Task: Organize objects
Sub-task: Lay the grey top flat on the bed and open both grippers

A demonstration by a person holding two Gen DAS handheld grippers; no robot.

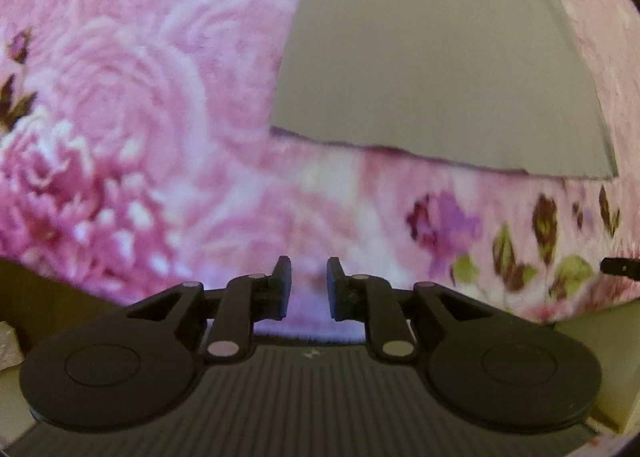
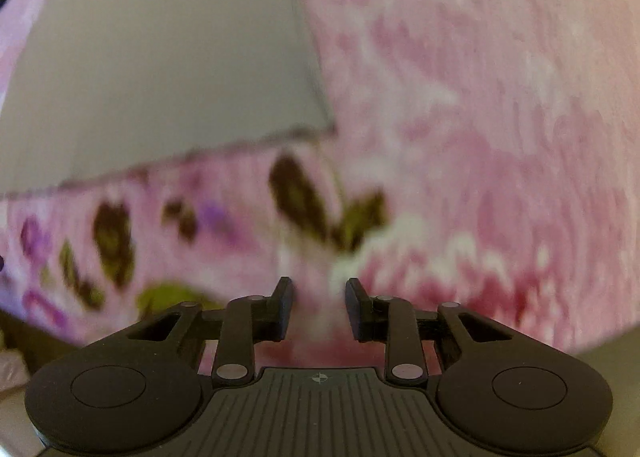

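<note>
Progress: none evident. Left gripper (image 1: 308, 285) and right gripper (image 2: 319, 307) both parted, grasping nothing, over a pink floral cloth (image 1: 140, 117). Grey sheet (image 1: 432, 57) lies flat, upper frame. No objects to organize in view; sorting apparently remains.

One flat grey sheet (image 1: 432, 57) is being shown lying on one pink floral cloth (image 1: 140, 117); the same single sheet (image 2: 160, 57) and cloth (image 2: 480, 117) are being seen from the right wrist view. Two black grippers are being counted, one left gripper (image 1: 308, 285) and one right gripper (image 2: 319, 307), each being shown with two fingers and nothing between them.
</note>
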